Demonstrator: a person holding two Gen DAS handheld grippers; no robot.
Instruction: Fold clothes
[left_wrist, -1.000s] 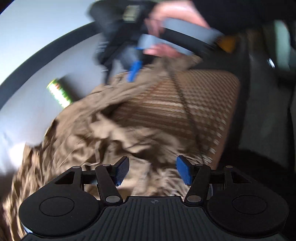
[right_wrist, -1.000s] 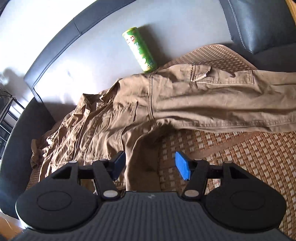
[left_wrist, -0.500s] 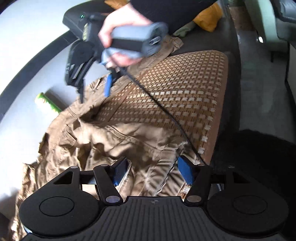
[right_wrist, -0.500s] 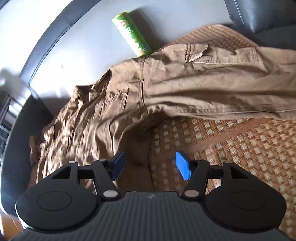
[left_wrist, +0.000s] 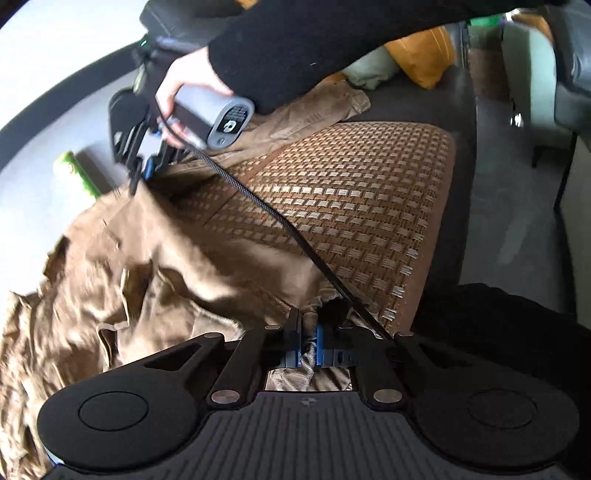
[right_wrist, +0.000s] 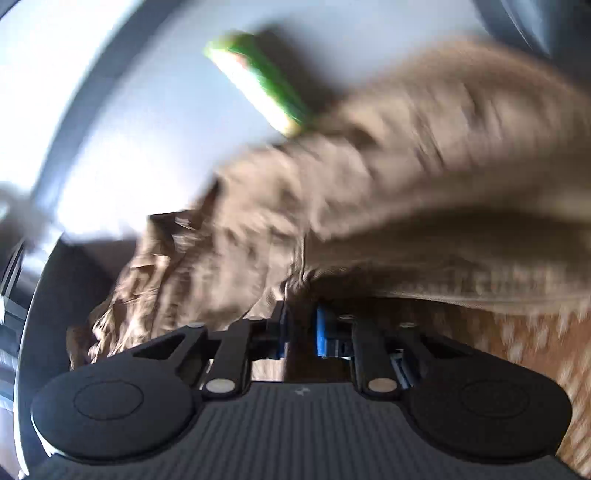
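1. The brown trousers (left_wrist: 155, 258) lie spread over the woven mat (left_wrist: 351, 199) on a dark sofa; the bunched waist part hangs off the mat's left side, and one leg runs along the mat's far edge.
2. The left tongs (left_wrist: 308, 345) are clamped together on a fold of the trousers at the near edge of the mat; cloth is pinched between the blue pads (left_wrist: 320, 341).
3. The right tongs (right_wrist: 301, 332) are closing, with brown trouser cloth caught between their blue pads at the mat's near-left part. This view is heavily blurred, so finer detail cannot be told.
4. In the left view a hand (left_wrist: 184, 85) in a black sleeve (left_wrist: 314, 40) holds the grey handle of the right tongs above the mat's far left corner; a black cable (left_wrist: 266, 210) trails from it across the mat.
5. A green can (right_wrist: 258, 85) lies on its side on the pale surface beyond the mat, just beside the trousers.
6. An orange cushion (left_wrist: 424, 55) sits on the sofa past the mat's far end.
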